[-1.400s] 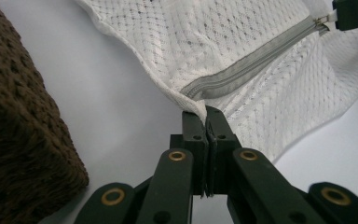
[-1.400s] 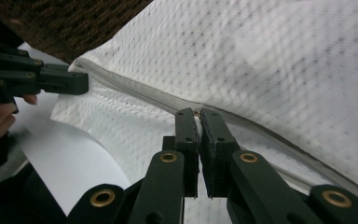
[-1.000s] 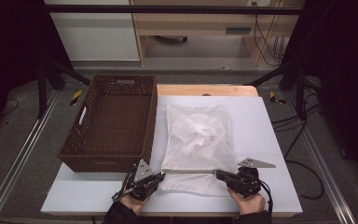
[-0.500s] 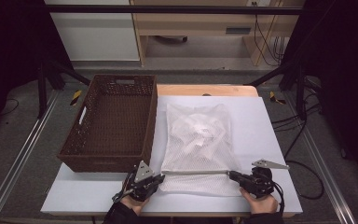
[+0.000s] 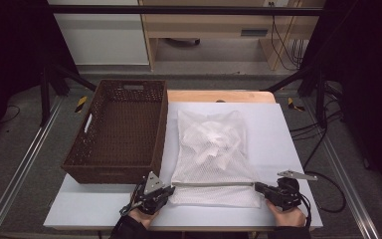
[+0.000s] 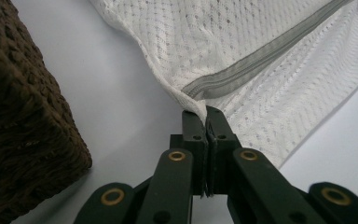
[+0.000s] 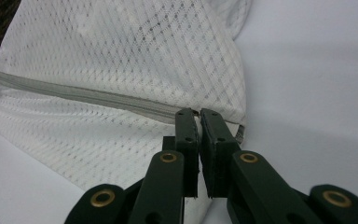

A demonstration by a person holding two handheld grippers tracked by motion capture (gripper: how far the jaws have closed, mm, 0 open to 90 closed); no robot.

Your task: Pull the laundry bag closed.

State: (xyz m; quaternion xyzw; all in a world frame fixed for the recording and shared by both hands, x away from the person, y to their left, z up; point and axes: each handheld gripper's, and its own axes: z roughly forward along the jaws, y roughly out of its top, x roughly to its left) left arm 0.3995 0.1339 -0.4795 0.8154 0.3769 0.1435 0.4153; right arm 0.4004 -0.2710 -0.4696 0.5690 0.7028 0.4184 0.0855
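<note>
White and uncluttered, the surface [image 5: 288,144] carries a brown wicker basket [image 5: 119,132] and, just beside the basket's right wall, a flat white mesh laundry bag [image 5: 214,154] with pale cloth inside. A grey zipper [image 5: 214,183] crosses the bag's near end. Near the basket's front right corner, the left tool [image 5: 168,189] is pinched shut on the bag's corner at the zipper's end. At the zipper's far end from the basket, the right tool [image 5: 258,187] clamps what looks like the slider. To zip cleanly, the left grip should hold firm while the right pulls straight along the zipper, low and steady. Both hands sit low, tools level, tips facing each other.
</note>
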